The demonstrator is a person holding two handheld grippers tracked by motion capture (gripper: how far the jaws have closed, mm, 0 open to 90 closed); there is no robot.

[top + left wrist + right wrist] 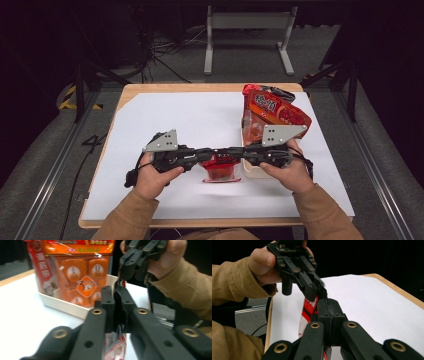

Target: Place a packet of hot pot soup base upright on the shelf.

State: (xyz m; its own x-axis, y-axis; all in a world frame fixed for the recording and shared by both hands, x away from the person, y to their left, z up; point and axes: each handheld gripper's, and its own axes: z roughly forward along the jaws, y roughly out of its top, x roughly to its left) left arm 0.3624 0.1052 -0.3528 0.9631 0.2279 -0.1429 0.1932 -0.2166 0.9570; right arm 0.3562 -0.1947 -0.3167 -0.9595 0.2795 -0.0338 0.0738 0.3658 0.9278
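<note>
A small red and clear packet [220, 171] hangs a little above the white sheet, between the two grippers. My left gripper [212, 153] comes in from the left and is shut on the packet's top edge. My right gripper [231, 151] comes in from the right and is shut on the same edge, tip to tip with the left one. In the left gripper view the jaws [116, 293] press together on the packet [117, 341], which dangles below them. In the right gripper view the jaws [328, 305] pinch the red-and-white packet [308, 311], and the left gripper [320, 293] grips just beyond.
A shallow white box [248, 170] stands right of the grippers, under the right hand, holding a large red and orange snack bag [272, 112]. The same box [62, 306] and bag [80, 277] appear in the left gripper view. White paper [185, 120] covers the wooden table.
</note>
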